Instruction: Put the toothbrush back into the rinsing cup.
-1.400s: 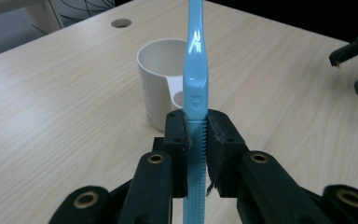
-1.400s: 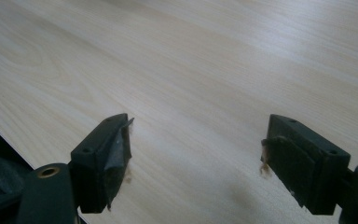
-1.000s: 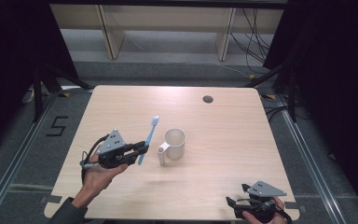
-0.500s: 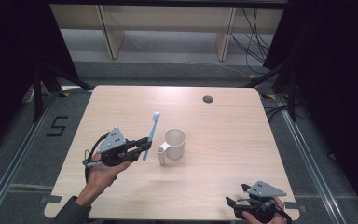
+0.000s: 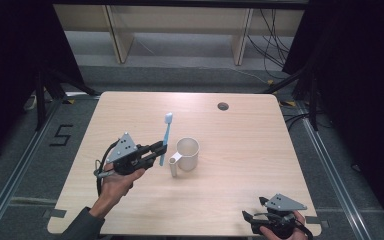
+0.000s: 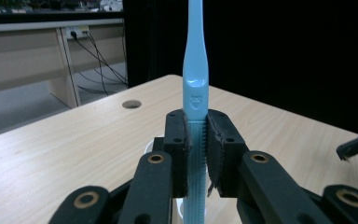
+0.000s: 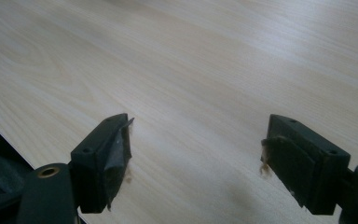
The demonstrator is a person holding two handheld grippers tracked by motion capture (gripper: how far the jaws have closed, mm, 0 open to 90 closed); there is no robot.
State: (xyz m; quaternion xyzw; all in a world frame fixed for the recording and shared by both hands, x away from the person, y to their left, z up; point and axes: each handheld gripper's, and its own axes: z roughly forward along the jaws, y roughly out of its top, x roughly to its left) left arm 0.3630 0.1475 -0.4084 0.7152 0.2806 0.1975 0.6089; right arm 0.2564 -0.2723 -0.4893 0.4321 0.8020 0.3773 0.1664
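Now the left gripper (image 5: 156,150) holds a pale blue toothbrush (image 5: 165,137) nearly upright just left of a white mug (image 5: 186,154), its jaws clamped together on the lower handle. Compared with a second ago, the toothbrush has swung from a rightward lean to stand almost straight, bristle head up, and the gripper has crept a little closer to the mug. That suggests the brush is being lined up to go handle-first into the mug, a step not yet done: the handle's foot hangs left of the rim, not over the opening. In the left gripper view the two black pads (image 6: 178,135) press the ribbed handle (image 6: 196,140) from both sides, and the brush runs off the top edge, so its head is cut off there. A sliver of the mug's rim shows low behind the jaws, mostly hidden by them, so how far the handle's end sits from it is hard to judge. The right gripper (image 5: 260,225) rests well away from the mug, at the table's (image 5: 260,130) near right corner, partly cut by the bottom edge in the high view. Its own view shows its jaws wide apart over bare wood (image 7: 205,60) with nothing between them. A small dark hole (image 5: 223,106) lies beyond the mug, near the far edge.
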